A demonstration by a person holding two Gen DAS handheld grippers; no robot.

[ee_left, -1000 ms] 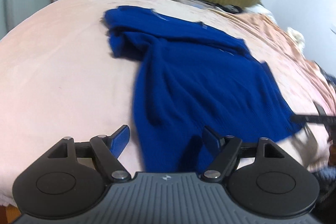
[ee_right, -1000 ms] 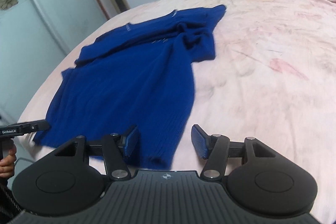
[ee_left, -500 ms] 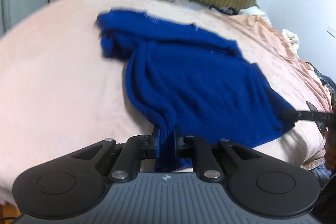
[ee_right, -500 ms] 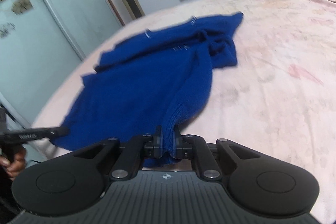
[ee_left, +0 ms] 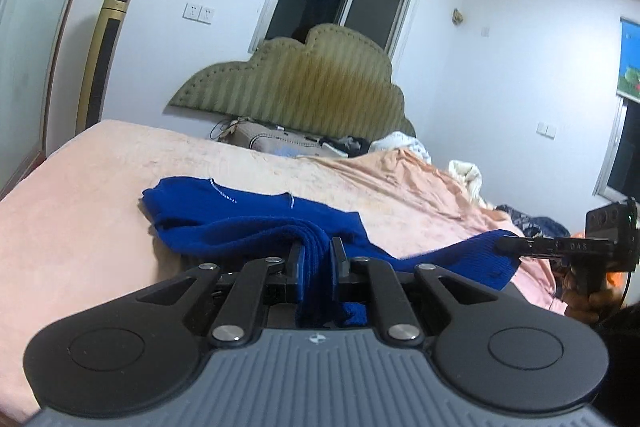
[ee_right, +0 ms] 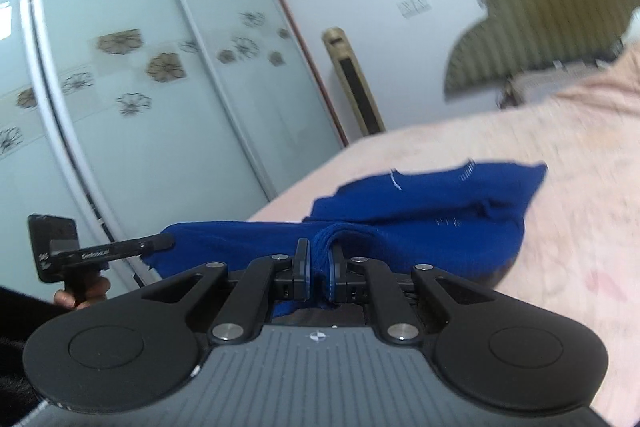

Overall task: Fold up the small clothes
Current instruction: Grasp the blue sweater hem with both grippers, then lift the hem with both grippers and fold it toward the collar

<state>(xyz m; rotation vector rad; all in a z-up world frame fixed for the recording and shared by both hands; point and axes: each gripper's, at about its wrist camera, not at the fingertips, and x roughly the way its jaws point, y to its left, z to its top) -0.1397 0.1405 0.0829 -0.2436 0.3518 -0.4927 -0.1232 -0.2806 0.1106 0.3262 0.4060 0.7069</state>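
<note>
A dark blue knit sweater (ee_left: 256, 215) lies on a bed covered by a peach blanket (ee_left: 80, 195), its near hem lifted off the bed. My left gripper (ee_left: 317, 255) is shut on a bunched corner of that hem. My right gripper (ee_right: 319, 259) is shut on the opposite hem corner of the sweater (ee_right: 432, 211). Each view shows the other gripper from the side: the right gripper (ee_left: 516, 245) pinching the sweater's far corner, and the left gripper (ee_right: 160, 243) doing the same. The hem stretches between both grippers while the collar end rests on the bed.
An olive padded headboard (ee_left: 304, 83) stands at the bed's far end with clutter and pillows (ee_left: 296, 143) below it. A gold tower fan (ee_left: 102, 55) stands by the wall. Sliding wardrobe doors (ee_right: 132, 75) run along the bed's side. Rumpled bedding (ee_left: 464, 171) lies at the right.
Both grippers went from open over the sweater's hem to shut on its corners, then rose and tilted up, lifting the hem off the bed.
</note>
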